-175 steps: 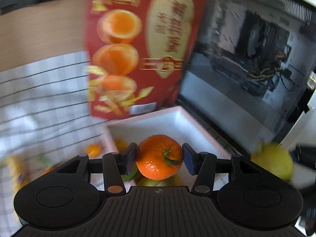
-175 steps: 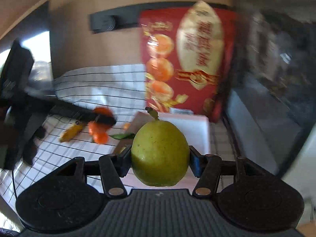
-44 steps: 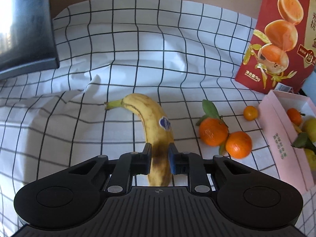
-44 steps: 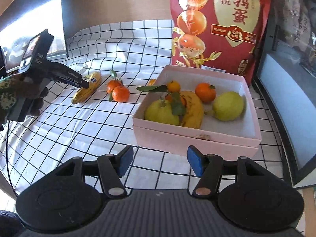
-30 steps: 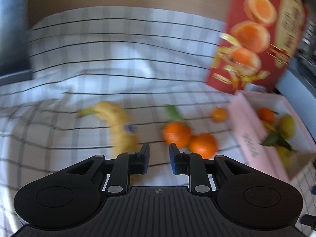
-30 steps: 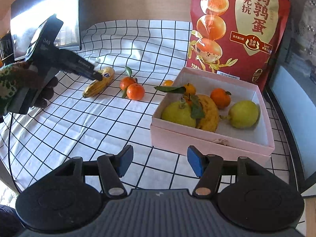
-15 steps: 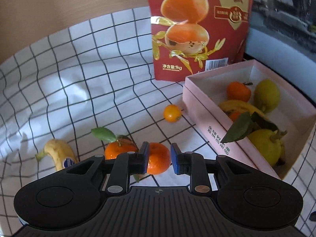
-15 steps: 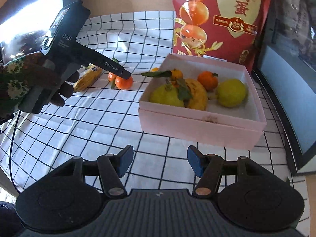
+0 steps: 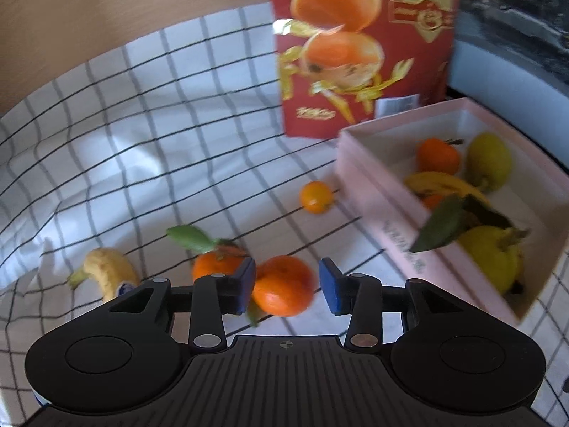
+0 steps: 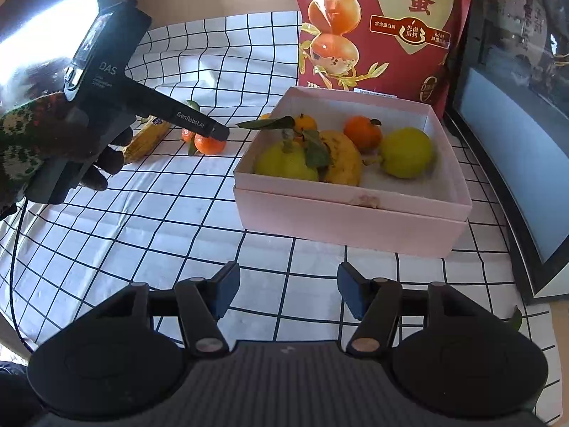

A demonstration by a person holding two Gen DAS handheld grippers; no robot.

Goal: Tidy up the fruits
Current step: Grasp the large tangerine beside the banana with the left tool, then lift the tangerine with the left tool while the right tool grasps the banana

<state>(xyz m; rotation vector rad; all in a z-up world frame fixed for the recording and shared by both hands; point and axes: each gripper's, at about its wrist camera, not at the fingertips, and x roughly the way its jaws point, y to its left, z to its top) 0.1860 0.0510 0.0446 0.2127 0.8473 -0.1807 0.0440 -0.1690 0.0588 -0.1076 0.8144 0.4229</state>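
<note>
So the left gripper (image 9: 286,286) has been swung off the banana (image 9: 106,272) and its jaws are opening around a mandarin (image 9: 282,284) – likely picked next for the pink box (image 9: 377,203) – while the right gripper (image 10: 288,290) is kept open, empty.

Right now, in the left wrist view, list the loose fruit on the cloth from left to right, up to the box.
banana → leafy tangerine → tangerine between the opening left gripper fingers → small orange fruit → pink box

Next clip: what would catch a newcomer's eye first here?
Probably the tall red snack bag standing behind the pink box, which holds lemons, a banana and mandarins. Next, the left gripper, jaws opening around a loose mandarin on the checked cloth.
</note>
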